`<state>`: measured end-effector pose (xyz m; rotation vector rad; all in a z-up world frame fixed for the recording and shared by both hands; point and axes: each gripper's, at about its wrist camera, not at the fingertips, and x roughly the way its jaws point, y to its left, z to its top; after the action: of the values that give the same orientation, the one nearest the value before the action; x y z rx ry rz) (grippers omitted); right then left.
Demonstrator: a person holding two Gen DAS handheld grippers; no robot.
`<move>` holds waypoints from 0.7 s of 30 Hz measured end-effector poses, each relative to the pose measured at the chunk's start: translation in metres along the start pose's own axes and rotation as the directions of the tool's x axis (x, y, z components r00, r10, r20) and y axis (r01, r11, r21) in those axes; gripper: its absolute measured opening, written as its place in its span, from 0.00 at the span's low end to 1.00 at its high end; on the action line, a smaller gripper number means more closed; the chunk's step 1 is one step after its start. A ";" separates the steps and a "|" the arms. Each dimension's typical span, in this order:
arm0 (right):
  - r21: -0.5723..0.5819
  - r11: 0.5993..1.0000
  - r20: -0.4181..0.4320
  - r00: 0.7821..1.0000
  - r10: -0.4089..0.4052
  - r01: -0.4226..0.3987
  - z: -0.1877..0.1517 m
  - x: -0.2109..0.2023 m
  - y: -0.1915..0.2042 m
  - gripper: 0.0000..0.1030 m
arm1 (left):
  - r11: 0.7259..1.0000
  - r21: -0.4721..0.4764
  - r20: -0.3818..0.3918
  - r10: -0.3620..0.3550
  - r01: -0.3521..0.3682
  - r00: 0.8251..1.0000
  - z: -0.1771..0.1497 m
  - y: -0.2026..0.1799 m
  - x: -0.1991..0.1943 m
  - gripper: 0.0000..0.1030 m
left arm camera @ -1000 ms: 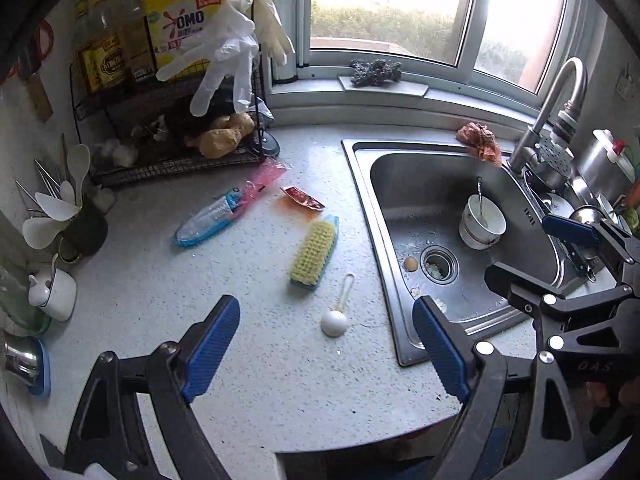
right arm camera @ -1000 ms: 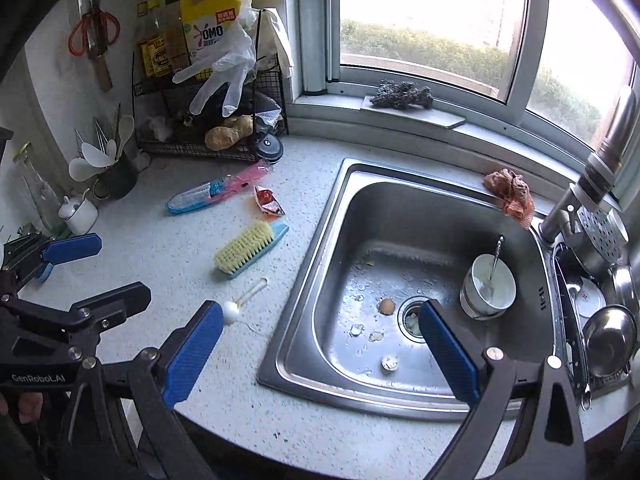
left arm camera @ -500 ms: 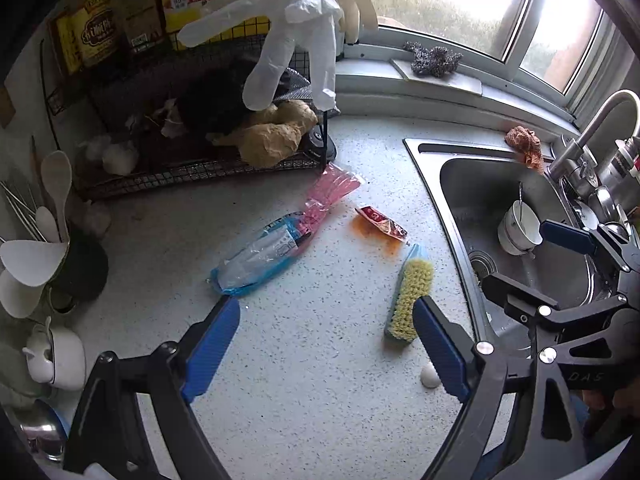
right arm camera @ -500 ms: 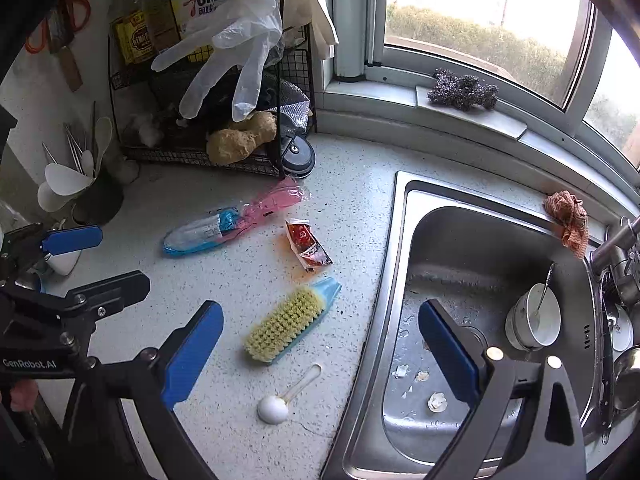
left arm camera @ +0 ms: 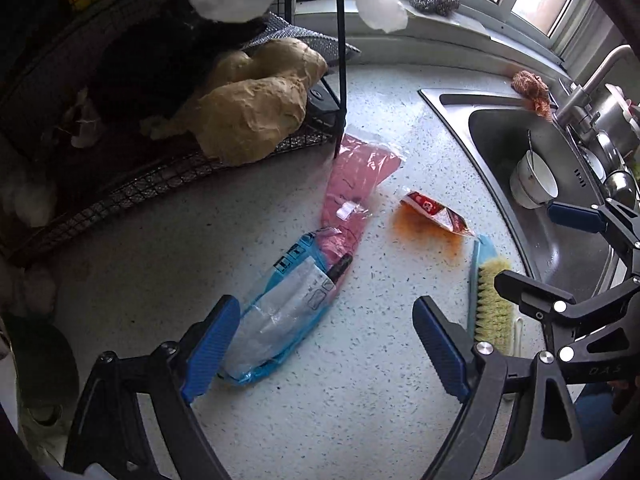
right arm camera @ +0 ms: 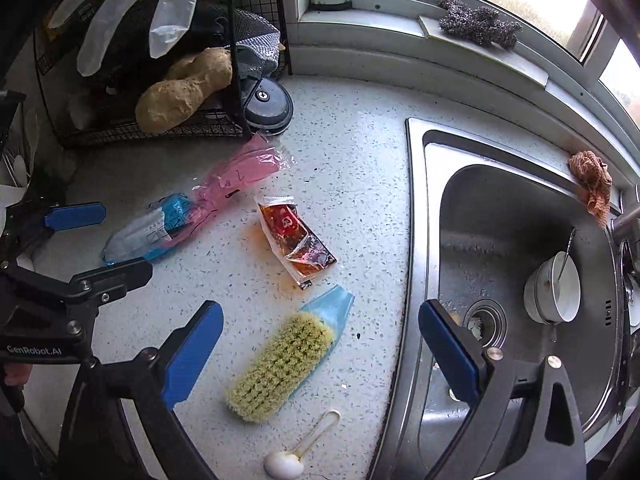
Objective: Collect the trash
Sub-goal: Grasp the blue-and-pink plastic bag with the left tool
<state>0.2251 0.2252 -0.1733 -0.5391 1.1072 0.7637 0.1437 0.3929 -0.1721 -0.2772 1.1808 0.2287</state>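
**Q:** Both of your grippers have dropped nearer the countertop and slid away from the sink toward the wire rack. Where does the trash lie?

**A:** Your left gripper, jaws spread and empty, hangs over the near end of the blue-and-pink plastic wrapper. The red sauce packet lies in an orange smear ahead of your right gripper, likewise spread, with the scrub brush between its fingers, untouched.
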 end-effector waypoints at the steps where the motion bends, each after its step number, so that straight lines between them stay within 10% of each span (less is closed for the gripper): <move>1: 0.004 1.000 -0.007 1.000 -0.005 0.005 0.002 0.004 0.002 0.95 | 1.000 0.019 -0.010 -0.001 0.001 1.000 0.002 0.002 0.006 0.85; 16: 0.035 0.999 -0.063 0.998 -0.027 0.029 0.008 0.029 -0.002 0.95 | 0.994 0.099 -0.014 -0.046 0.047 0.999 0.012 0.006 0.052 0.85; 21: 0.032 0.999 -0.059 0.998 -0.038 0.040 0.008 0.026 -0.003 0.95 | 0.994 0.109 -0.014 -0.027 0.029 1.000 0.011 -0.003 0.051 0.71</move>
<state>0.2382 0.2360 -0.1942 -0.5562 1.1582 0.6979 0.1725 0.3951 -0.2153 -0.1993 1.1972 0.1376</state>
